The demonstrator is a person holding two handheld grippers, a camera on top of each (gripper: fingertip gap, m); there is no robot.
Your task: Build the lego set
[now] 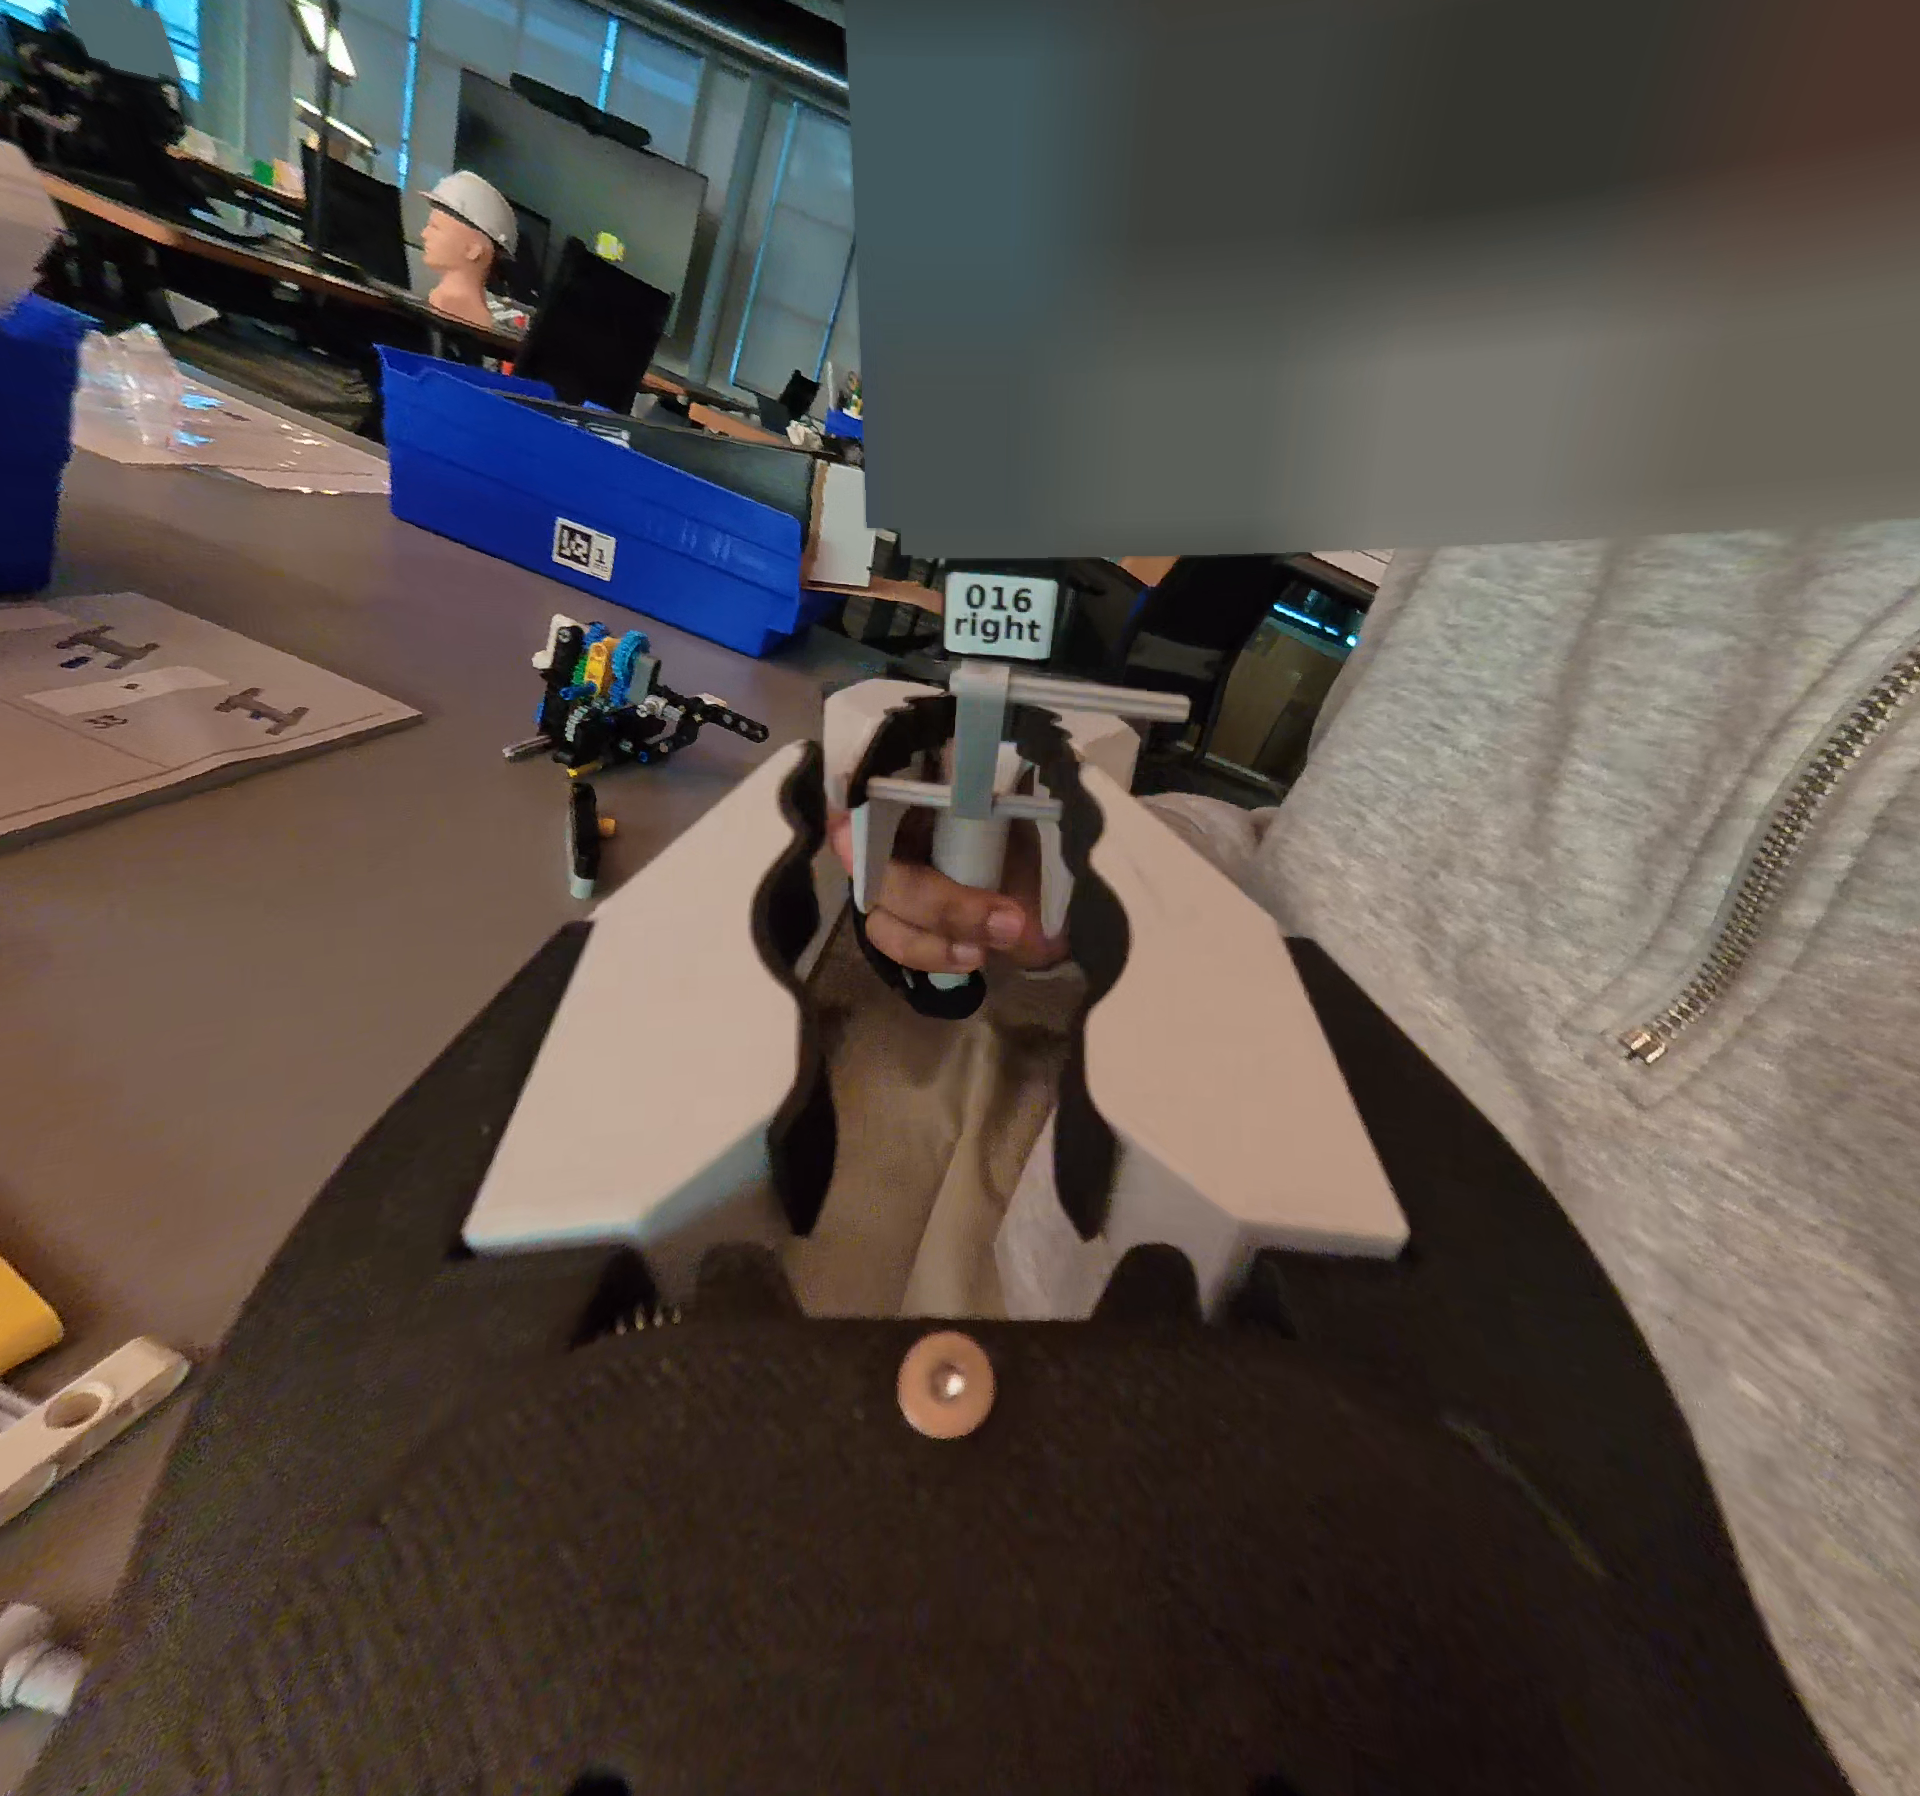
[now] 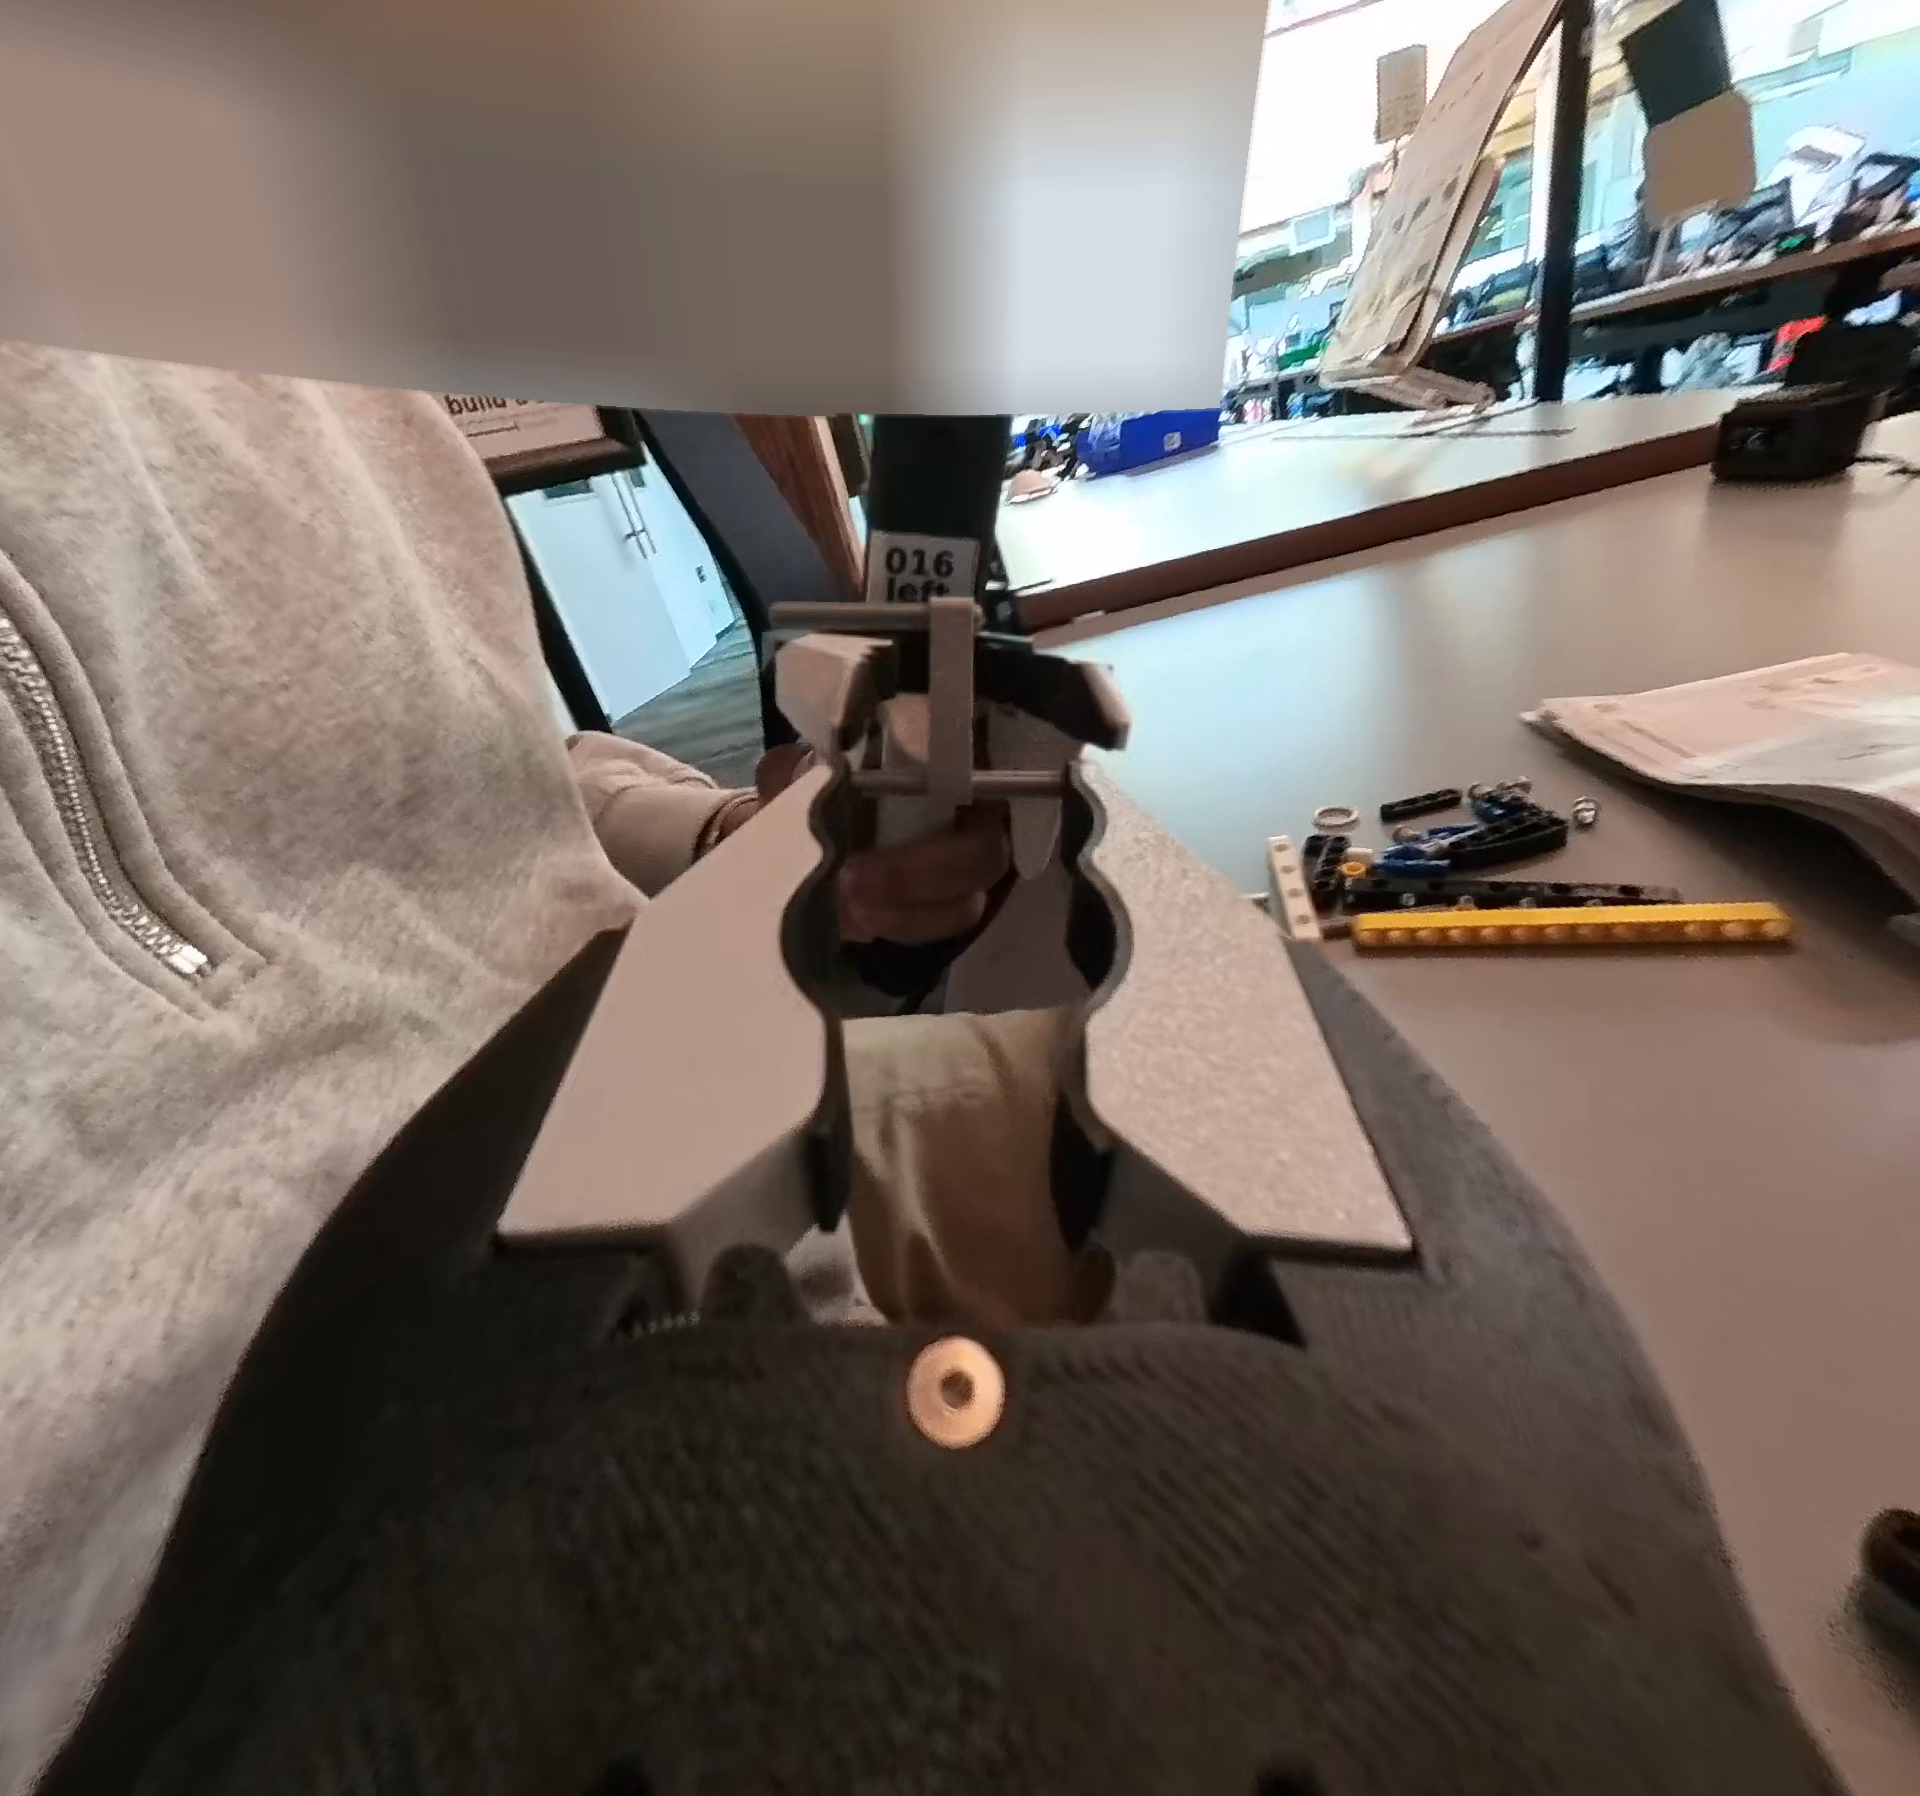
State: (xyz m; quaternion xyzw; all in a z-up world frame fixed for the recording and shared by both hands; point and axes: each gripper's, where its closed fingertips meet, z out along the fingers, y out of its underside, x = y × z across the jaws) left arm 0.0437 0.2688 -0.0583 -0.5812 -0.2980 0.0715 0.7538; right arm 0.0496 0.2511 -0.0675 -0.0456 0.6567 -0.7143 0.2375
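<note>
While both tools hang idle in front of the person's grey zip hoodie, the build stands partly done.

- Item: partial Lego Technic assembly — black, blue, yellow and grey parts joined into one small unit, resting on the grey counter beside the blue bin. One short black piece lies loose just in front of it.
- Item: open instruction booklet, flat on the counter, left of the assembly.
- Item: loose stock — a long yellow beam, black beams and small rings just behind it, all unattached; a second stack of paper sheets lies beyond.
- Left hand-held gripper: jaws spread, nothing between them; the assembly sits well apart, ahead and to its left.
- Right hand-held gripper: jaws likewise spread and empty; the loose beams lie to its right on the counter, untouched.
- The two tools point at each other over the person's lap, off the counter's edge.

Judgement: an early-to-middle stage — one sub-unit exists, many parts remain to be fitted, and no piece is in hand.
</note>
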